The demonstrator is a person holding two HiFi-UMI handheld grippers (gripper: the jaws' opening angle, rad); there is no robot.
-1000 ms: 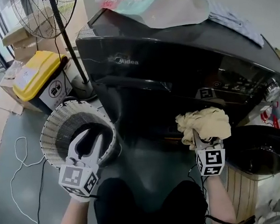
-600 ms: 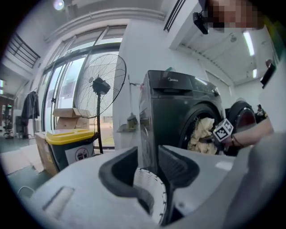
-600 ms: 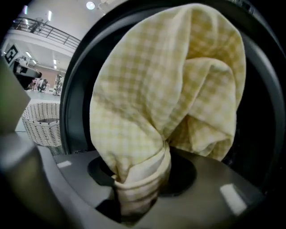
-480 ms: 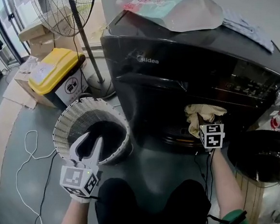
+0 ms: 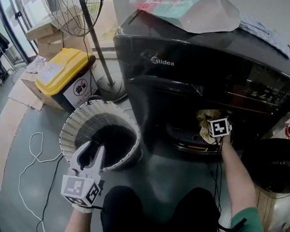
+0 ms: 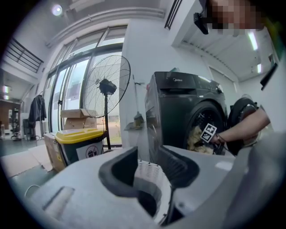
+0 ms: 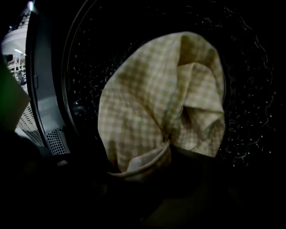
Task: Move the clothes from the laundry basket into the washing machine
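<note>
White laundry basket [image 5: 76, 126] sits on open floor beside the black washing machine [image 5: 182, 80]. The left claw [image 5: 90, 153] hovers over its near rim, and the right claw [image 5: 209, 124] is at the door opening's edge. Left gripper view: jaws wide, empty. Right gripper view: jaws, just easing apart, pinch a checked cloth [image 7: 147, 107] inside the drum [image 7: 250, 89], with room all round.

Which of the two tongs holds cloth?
The right tongs, reaching into the black washing machine: the yellow checked cloth sits between its jaws, which have just been opening. The left tongs hang empty and open over the round white slatted plastic basket.
</note>
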